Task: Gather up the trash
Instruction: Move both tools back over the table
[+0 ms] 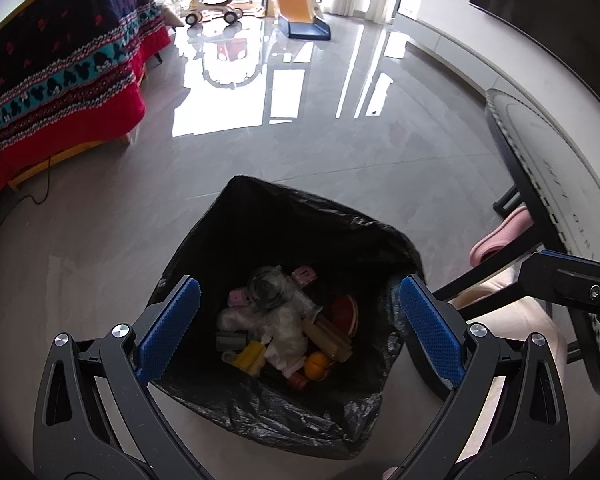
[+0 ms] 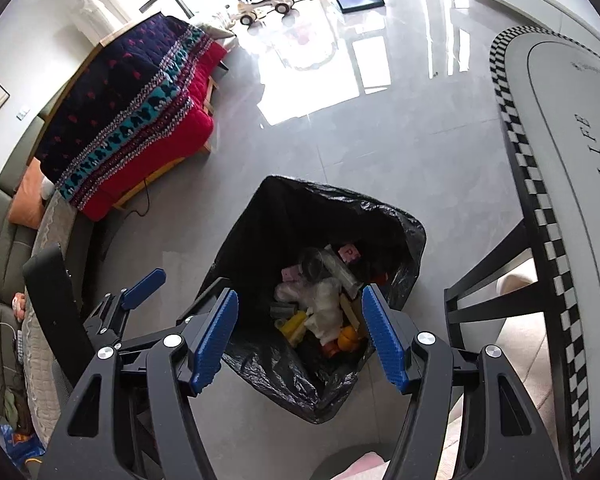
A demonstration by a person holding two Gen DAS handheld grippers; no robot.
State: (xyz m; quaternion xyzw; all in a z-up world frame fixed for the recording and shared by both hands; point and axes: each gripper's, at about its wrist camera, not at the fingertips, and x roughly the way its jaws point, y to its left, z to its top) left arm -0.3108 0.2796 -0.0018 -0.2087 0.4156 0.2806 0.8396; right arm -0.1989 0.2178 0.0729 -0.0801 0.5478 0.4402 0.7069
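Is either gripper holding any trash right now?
No, the left gripper and right gripper both hang open and empty above the bin bag, where the trash lies.

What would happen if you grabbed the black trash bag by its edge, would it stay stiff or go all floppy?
Probably floppy: the black trash bag looks thin and crinkled, and its rim sags unevenly. The pile of trash at the bottom would likely pull it into a saggy pouch. The shiny plastic might slip between the pads.
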